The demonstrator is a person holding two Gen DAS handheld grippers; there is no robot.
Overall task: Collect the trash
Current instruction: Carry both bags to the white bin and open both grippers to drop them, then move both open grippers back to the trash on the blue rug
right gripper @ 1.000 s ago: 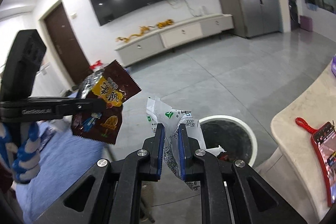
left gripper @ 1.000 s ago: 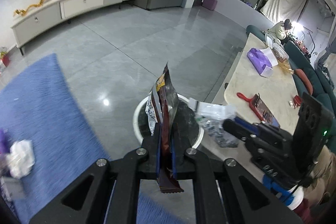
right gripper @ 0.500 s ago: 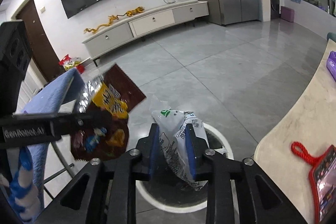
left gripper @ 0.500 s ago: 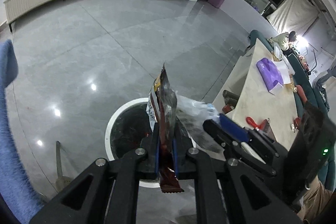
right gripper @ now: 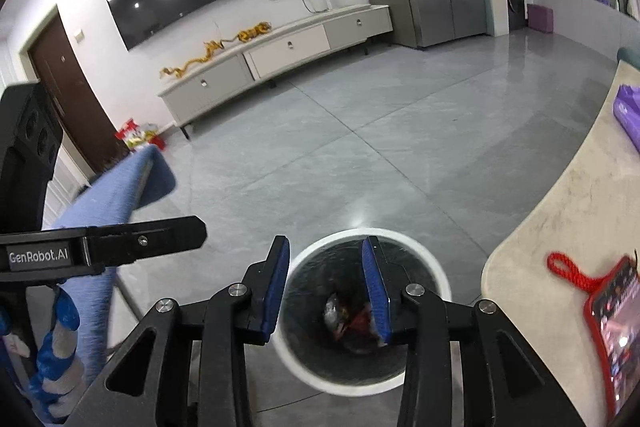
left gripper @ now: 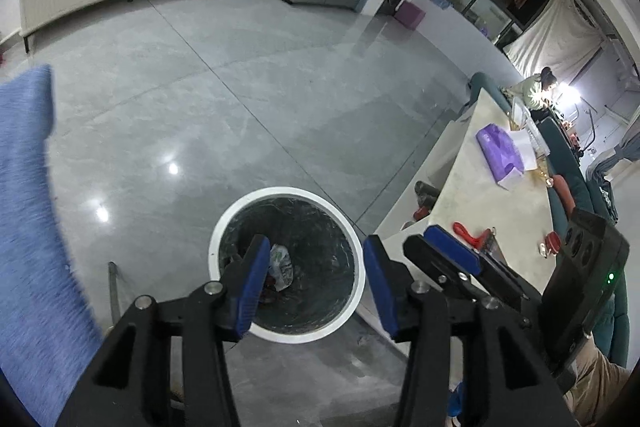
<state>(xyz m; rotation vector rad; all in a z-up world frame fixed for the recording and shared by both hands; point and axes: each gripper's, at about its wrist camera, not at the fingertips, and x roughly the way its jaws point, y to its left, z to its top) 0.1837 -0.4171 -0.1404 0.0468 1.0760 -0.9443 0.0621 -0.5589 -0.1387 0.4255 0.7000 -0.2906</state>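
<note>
A round white-rimmed trash bin [left gripper: 224,227] with a dark liner stands on the grey floor; it also shows in the right wrist view [right gripper: 432,259]. Wrappers [left gripper: 281,263] lie at its bottom, seen too in the right wrist view [right gripper: 344,315]. My left gripper [left gripper: 316,279] is open and empty above the bin. My right gripper [right gripper: 326,287] is open and empty above the bin as well. The right gripper's fingers [left gripper: 452,251] reach in from the right in the left wrist view. The left gripper's body [right gripper: 104,247] shows at the left in the right wrist view.
A beige table [left gripper: 492,211] lies to the right with a purple tissue pack [left gripper: 500,151] and a red-cased phone [right gripper: 612,327]. A blue cloth-covered surface [left gripper: 28,211] lies to the left. A TV cabinet [right gripper: 280,55] stands at the far wall.
Both grippers opened and let go of their wrappers, which dropped into the bin. Both grippers now hang over the bin's mouth.
</note>
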